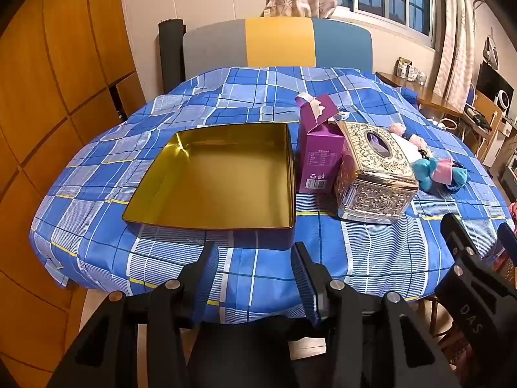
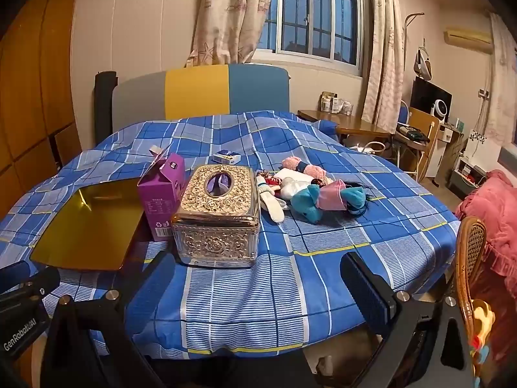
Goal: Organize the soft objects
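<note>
two hand-held grippers hover at the near edge of a table covered with a blue plaid cloth [image 1: 371,252], both with fingers spread apart and nothing between them: the left gripper [image 1: 255,278] fills the bottom centre of the left wrist view, and the right gripper [image 2: 258,287] sits at the bottom of the right wrist view, its jaws set wider. the soft toys [image 2: 310,190] lie in a loose heap right of centre in the right wrist view, on the cloth: a teal and pink plush [image 2: 326,202] in front, a white plush [image 2: 290,184] and a pink plush [image 2: 303,166] behind it, touching one another. just left of the heap stands an ornate gold tissue box [image 2: 216,216], and beside that an opened purple carton [image 2: 161,190]. a shallow gold tin tray [image 1: 171,174], with nothing in it, lies at centre left of the left wrist view. a small blue and white box [image 2: 227,156] rests farther back. a grey, yellow and blue chair back [image 2: 200,92] stands behind the table.
</note>
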